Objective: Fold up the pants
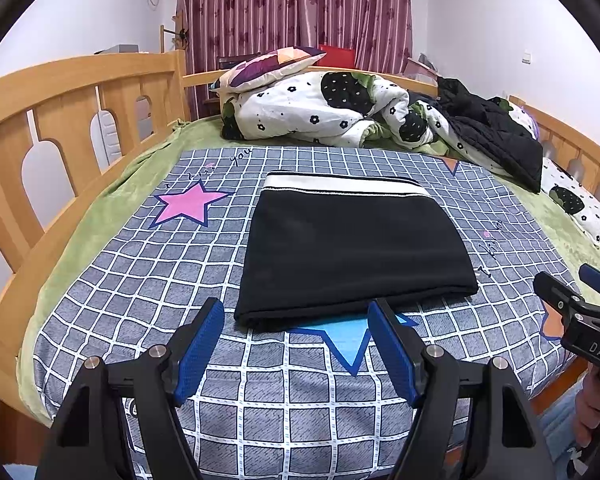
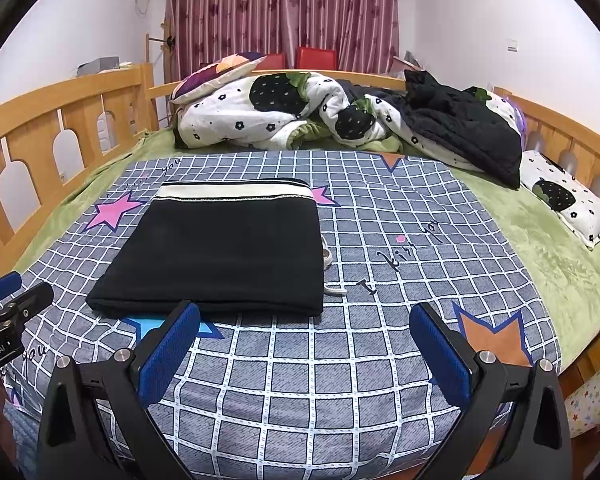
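Black pants (image 1: 352, 252) (image 2: 216, 256) lie folded into a flat rectangle on the grey checked sheet (image 1: 280, 392) (image 2: 300, 384), their white waistband at the far edge. A white drawstring pokes out at the fold's right side in the right wrist view. My left gripper (image 1: 296, 312) hovers just short of the fold's near edge, open, nothing between its blue pads (image 1: 198, 354). My right gripper (image 2: 306, 314) is open too, in front of the fold's near right corner, empty. Each gripper shows at the edge of the other's view (image 1: 576, 312) (image 2: 8, 308).
A rumpled floral quilt (image 1: 316, 112) (image 2: 268, 116), a patchwork pillow (image 1: 268, 66) and a black jacket (image 1: 496, 136) (image 2: 464, 128) pile up at the far end. Wooden rails (image 1: 60, 92) (image 2: 40, 128) fence the bed left and right. A green blanket (image 2: 540, 248) borders the sheet.
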### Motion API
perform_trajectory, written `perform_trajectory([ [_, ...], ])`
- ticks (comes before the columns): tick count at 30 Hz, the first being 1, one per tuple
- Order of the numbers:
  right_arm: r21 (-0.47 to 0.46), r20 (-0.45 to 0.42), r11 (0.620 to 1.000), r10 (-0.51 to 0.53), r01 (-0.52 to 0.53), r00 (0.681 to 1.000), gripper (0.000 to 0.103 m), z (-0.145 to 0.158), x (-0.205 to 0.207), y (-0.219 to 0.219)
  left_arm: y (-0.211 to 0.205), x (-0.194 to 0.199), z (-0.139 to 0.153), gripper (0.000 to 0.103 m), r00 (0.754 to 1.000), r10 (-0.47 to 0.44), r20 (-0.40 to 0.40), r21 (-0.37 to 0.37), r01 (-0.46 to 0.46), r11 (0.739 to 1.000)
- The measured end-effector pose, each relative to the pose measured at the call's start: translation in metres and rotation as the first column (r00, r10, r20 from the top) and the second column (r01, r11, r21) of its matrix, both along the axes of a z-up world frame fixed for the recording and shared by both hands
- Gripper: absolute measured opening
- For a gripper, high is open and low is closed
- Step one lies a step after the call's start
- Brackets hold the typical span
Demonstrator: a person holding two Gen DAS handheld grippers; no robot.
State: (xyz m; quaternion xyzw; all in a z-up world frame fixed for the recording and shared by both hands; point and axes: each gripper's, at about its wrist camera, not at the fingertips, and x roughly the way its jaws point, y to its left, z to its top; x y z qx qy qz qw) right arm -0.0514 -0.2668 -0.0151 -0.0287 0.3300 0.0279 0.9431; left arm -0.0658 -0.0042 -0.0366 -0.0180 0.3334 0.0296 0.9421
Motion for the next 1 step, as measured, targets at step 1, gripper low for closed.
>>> perform_trajectory([
  [1, -0.001, 0.000, 1.000, 0.000, 0.000, 1.000, 0.103, -0.0003, 0.0003, 0.0001, -0.0009, 0.0002, 0.0004, 0.072, 1.000, -0.001, -0.006, -0.002, 0.001, 1.000],
])
